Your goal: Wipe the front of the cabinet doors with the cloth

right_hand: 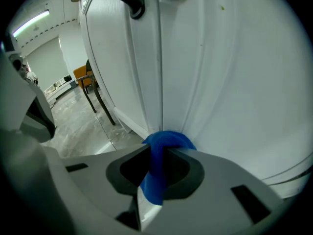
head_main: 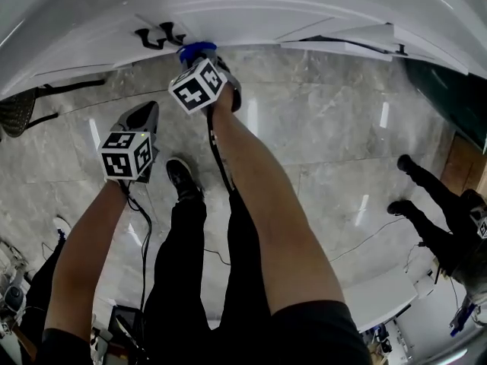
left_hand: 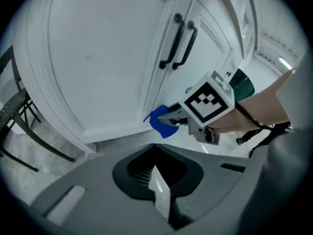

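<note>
The white cabinet doors (left_hand: 102, 58) carry two black handles (left_hand: 178, 40) either side of the centre seam. A blue cloth (right_hand: 165, 143) is bunched in my right gripper (right_hand: 159, 148), which is shut on it. The cloth presses on the door fronts (right_hand: 220, 82) low down, at the seam. In the head view the cloth (head_main: 196, 50) meets the cabinet (head_main: 251, 14) just under the handles (head_main: 156, 35), ahead of the right gripper (head_main: 199, 58). My left gripper (left_hand: 155, 146) hangs back from the doors, jaws together and holding nothing. It sits lower left in the head view (head_main: 146, 112).
A black chair (left_hand: 14, 126) stands left of the cabinet on the marble floor (head_main: 327, 150). An orange chair (right_hand: 82, 76) is farther off. Another person (head_main: 441, 211) is at the right. Cables (head_main: 144, 242) trail down beside my legs.
</note>
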`<state>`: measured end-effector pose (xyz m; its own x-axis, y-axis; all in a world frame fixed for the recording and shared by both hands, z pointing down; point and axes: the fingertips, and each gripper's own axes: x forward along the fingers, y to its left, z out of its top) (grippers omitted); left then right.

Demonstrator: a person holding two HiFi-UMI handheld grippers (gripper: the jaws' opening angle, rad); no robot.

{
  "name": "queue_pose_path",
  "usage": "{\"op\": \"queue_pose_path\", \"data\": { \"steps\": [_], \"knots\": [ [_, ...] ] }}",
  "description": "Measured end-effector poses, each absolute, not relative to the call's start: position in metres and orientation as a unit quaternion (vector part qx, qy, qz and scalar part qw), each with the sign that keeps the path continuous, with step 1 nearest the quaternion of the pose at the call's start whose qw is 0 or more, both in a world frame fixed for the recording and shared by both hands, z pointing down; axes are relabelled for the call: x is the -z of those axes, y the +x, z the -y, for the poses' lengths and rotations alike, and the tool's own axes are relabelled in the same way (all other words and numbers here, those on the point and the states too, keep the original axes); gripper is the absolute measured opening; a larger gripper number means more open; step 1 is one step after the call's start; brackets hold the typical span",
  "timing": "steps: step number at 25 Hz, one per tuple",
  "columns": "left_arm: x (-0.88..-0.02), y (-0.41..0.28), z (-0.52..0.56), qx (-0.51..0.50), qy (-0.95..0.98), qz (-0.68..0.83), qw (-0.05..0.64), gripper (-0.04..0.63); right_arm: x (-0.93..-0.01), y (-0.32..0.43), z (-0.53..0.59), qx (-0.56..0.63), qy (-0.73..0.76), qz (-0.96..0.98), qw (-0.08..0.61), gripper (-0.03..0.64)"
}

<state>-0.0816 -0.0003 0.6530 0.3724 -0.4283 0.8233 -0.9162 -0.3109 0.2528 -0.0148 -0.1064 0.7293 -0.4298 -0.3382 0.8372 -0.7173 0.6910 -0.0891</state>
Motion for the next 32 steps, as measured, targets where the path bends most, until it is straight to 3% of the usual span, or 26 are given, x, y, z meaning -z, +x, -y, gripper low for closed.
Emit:
{"op": "queue_pose_path", "data": {
  "steps": [9, 19, 27, 32],
  "knots": [
    [-0.673, -0.055, -0.049, -0.346, 0.721, 0.433, 0.417, -0.002, -0.739, 0.074, 0.123, -0.233, 0.352, 0.791, 0.443, 0.058],
    [-0.688, -0.014, -0.042, -0.372, 0.706, 0.432, 0.420, -0.002, -0.745, 0.193, 0.135, -0.245, 0.406, 0.755, 0.454, 0.058],
    [-0.685, 0.009, -0.033, -0.424, 0.706, 0.419, 0.382, -0.002, -0.717, 0.212, 0.105, -0.241, 0.394, 0.767, 0.446, 0.058],
    [-0.655, 0.024, -0.030, -0.407, 0.706, 0.430, 0.388, -0.002, -0.688, 0.202, 0.073, -0.257, 0.376, 0.782, 0.426, 0.058]
  ]
}}
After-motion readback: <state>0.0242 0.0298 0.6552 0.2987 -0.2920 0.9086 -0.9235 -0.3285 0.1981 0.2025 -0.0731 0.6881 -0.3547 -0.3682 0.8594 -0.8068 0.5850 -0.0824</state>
